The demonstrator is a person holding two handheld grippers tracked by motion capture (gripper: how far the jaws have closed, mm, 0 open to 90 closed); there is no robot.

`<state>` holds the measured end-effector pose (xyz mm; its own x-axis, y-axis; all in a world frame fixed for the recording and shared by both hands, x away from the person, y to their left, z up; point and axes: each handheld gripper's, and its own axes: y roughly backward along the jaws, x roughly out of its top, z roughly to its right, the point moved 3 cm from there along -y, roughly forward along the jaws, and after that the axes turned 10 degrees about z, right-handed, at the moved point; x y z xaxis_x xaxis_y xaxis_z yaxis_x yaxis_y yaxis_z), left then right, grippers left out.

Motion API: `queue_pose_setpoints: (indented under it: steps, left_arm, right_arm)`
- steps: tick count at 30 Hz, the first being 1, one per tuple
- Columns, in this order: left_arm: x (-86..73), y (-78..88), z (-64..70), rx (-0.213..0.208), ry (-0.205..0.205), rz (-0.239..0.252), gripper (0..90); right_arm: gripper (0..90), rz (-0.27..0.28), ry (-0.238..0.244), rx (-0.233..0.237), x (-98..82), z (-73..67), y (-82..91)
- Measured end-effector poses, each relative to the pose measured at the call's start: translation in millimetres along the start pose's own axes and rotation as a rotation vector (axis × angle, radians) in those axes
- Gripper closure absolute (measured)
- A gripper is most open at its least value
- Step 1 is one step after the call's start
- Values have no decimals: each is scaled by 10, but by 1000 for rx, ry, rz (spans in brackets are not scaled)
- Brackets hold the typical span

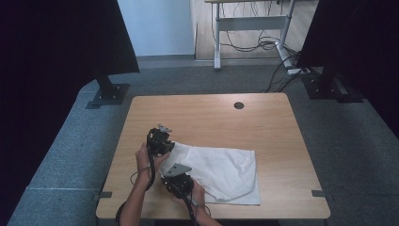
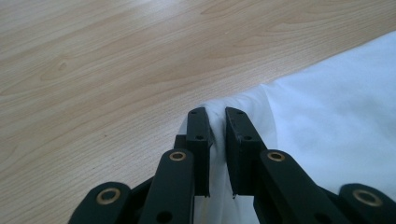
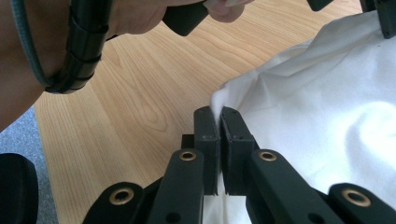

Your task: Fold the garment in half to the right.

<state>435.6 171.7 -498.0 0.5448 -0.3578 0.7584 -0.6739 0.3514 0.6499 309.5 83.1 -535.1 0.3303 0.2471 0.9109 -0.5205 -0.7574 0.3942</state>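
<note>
The wooden table [image 1: 207, 115] fills the middle of the high view, a small dark round hole [image 1: 239, 105] set in its far half; on its near half lies a white cloth [image 1: 226, 172], spread mostly flat toward the right and reaching almost to the near edge, its left side bunched and lifted a little where the two grippers meet it. The left gripper [image 1: 162, 142] sits at the cloth's far-left corner, held in the person's left hand [image 1: 143, 157]; in the left gripper view its jaws stand nearly together with a fold of the white cloth [image 2: 327, 116] pinched up between them — clamped on the fabric. The right gripper [image 1: 181, 181] is nearer, at the cloth's near-left edge, the right hand [image 1: 197, 193] behind it; in the right gripper view its jaws press tight on a thin peak of cloth [image 3: 327, 121], bare wood to their left. Whether the cloth's near-left corner itself is caught is hard to tell — the gripper body covers it from above.
</note>
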Motion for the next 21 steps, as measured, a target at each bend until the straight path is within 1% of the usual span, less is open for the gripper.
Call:
queue_pose_setpoints:
  steps: [6,9,10,12,13,15,17,21]
  left_arm:
    - [-19,10,-12,-19,26,17,804]
    - [-18,48,-50,-28,38,29,805]
    - [-15,77,-75,-32,47,37,806]
    - [-3,166,-148,-34,70,59,808]
    - [7,219,-183,-36,84,74,808]
    - [39,310,-233,-39,98,98,809]
    - [68,347,-239,-41,98,108,810]
    - [79,312,-183,-52,84,95,810]
  right_arm:
    - [861,-1,-5,-7,-22,5,30]
    - [861,5,-1,-1,6,-24,21]
    - [861,9,1,6,30,-40,6]
    - [861,31,-3,46,120,-78,-33]
    - [861,46,1,51,184,-97,-49]
    - [861,72,1,60,302,-119,-51]
    - [861,90,14,53,373,-111,-14]
    - [861,102,-6,32,368,-9,85]
